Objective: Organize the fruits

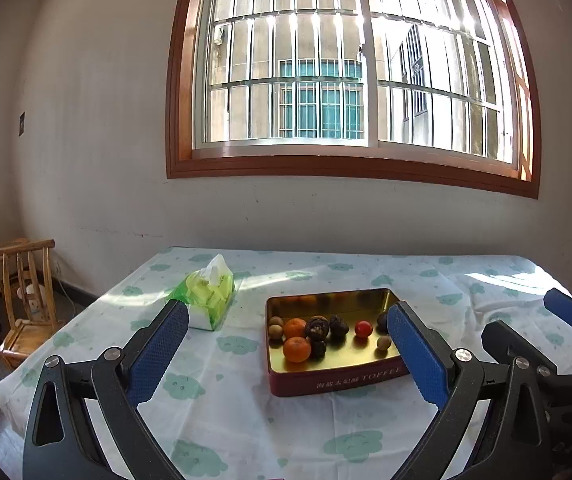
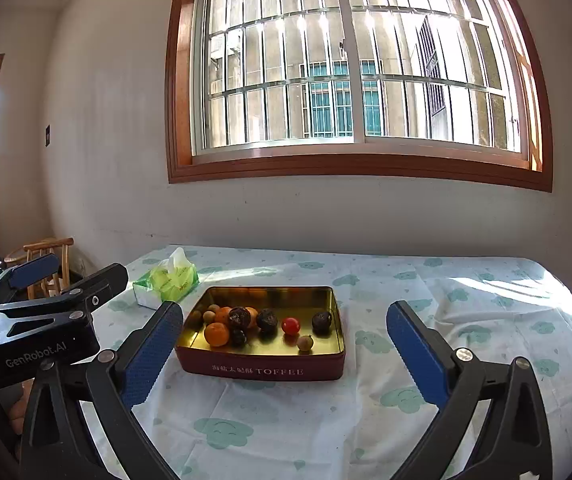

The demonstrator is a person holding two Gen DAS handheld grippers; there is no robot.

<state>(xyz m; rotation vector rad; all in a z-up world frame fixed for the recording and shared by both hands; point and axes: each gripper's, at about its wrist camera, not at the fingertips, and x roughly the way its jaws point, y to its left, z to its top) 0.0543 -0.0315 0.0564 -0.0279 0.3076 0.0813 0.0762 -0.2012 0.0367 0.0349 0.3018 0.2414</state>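
A red toffee tin (image 1: 338, 380) (image 2: 262, 370) with a gold inside stands on the table. In it lie two oranges (image 1: 297, 349) (image 2: 217, 334), a small red tomato (image 1: 363, 328) (image 2: 290, 325), several dark wrinkled fruits (image 1: 317, 328) (image 2: 266, 320) and small tan round fruits (image 1: 383, 343) (image 2: 305, 343). My left gripper (image 1: 288, 344) is open and empty, held above the table in front of the tin. My right gripper (image 2: 284, 344) is open and empty, also in front of the tin. Each gripper shows in the other's view, the right (image 1: 538, 324) and the left (image 2: 70, 276).
A green and white tissue pack (image 1: 208, 294) (image 2: 166, 282) lies left of the tin. The table (image 1: 246, 420) (image 2: 406, 360) has a white cloth with green cloud prints and stands against the wall under a barred window. A small wooden chair (image 1: 26, 300) (image 2: 48, 256) stands at the left.
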